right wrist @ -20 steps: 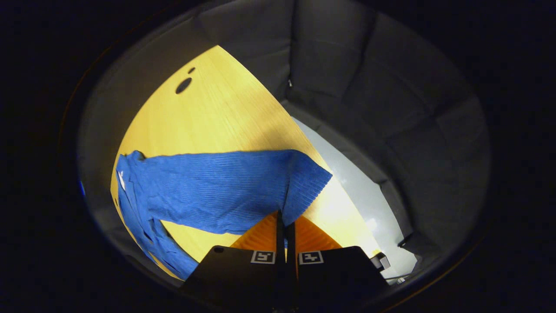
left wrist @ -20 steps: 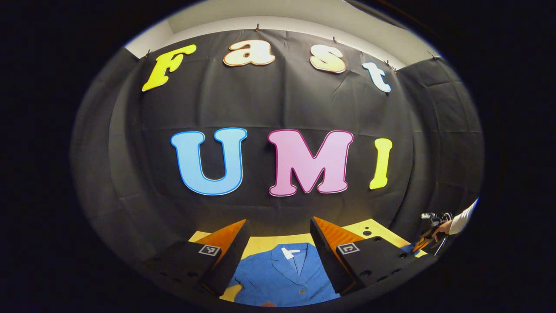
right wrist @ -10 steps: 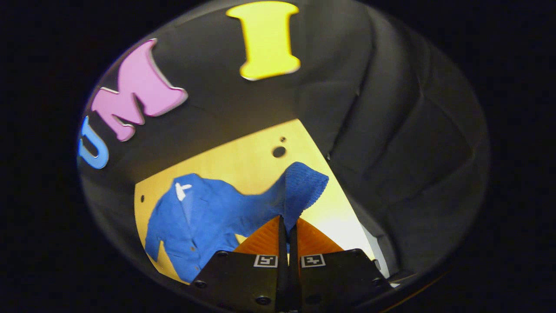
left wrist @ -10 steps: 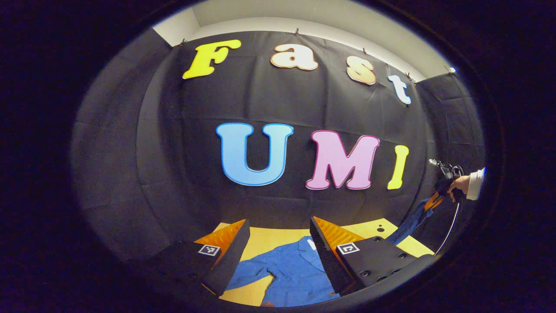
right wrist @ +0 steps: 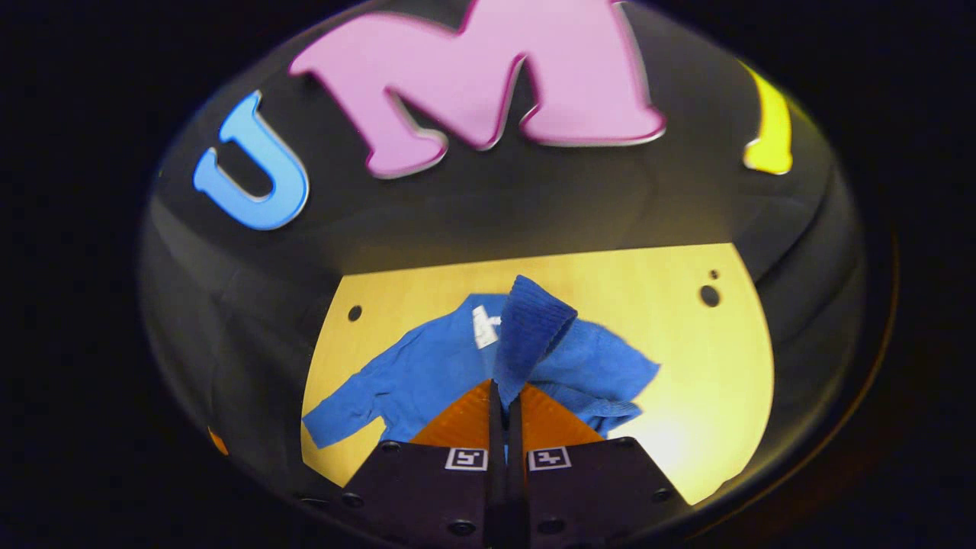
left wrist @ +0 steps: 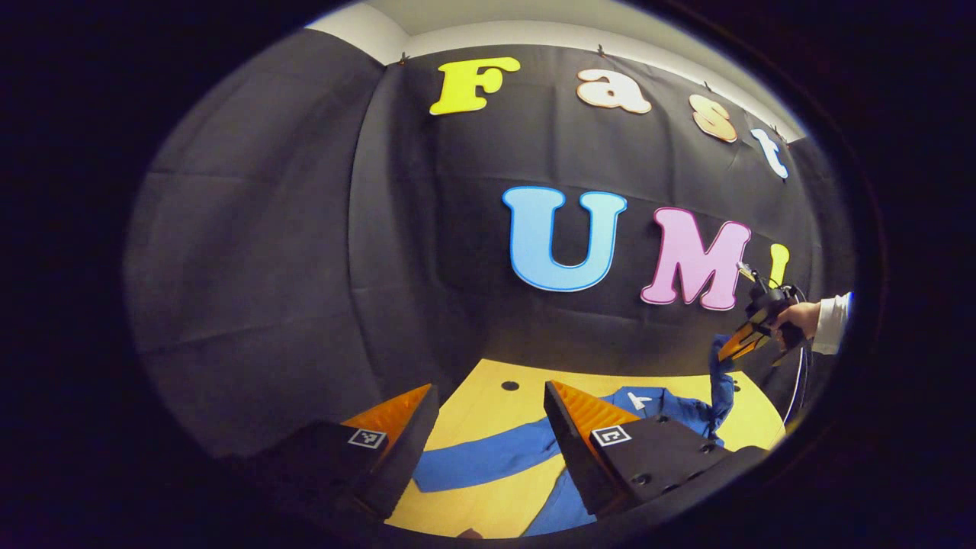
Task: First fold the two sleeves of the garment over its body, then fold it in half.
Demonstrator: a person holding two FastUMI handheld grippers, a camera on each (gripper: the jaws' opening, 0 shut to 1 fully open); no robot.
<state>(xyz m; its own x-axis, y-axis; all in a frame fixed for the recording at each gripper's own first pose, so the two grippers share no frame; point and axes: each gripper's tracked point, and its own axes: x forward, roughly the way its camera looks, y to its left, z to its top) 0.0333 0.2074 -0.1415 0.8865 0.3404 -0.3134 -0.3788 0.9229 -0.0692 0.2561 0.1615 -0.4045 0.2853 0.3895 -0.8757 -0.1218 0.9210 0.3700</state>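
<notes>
A blue button-up garment (right wrist: 427,366) lies spread on the yellow table (right wrist: 686,366), collar toward the back wall. My right gripper (right wrist: 503,385) is shut on the cuff of one sleeve (right wrist: 530,328), which hangs lifted above the garment's body. In the left gripper view that same gripper (left wrist: 738,345) is at the far right, held by a hand (left wrist: 797,316), with the raised sleeve (left wrist: 720,389) dangling from it. My left gripper (left wrist: 488,408) is open and holds nothing, above the other sleeve (left wrist: 488,461), which lies flat across the table.
The table (left wrist: 488,396) has small round holes (right wrist: 709,294) near its back corners (right wrist: 354,313). Black cloth walls close in behind and on both sides of the table.
My right gripper has swung the lifted sleeve inward from the table's side to above the garment's body. My left gripper has turned left toward the other sleeve and stayed open.
</notes>
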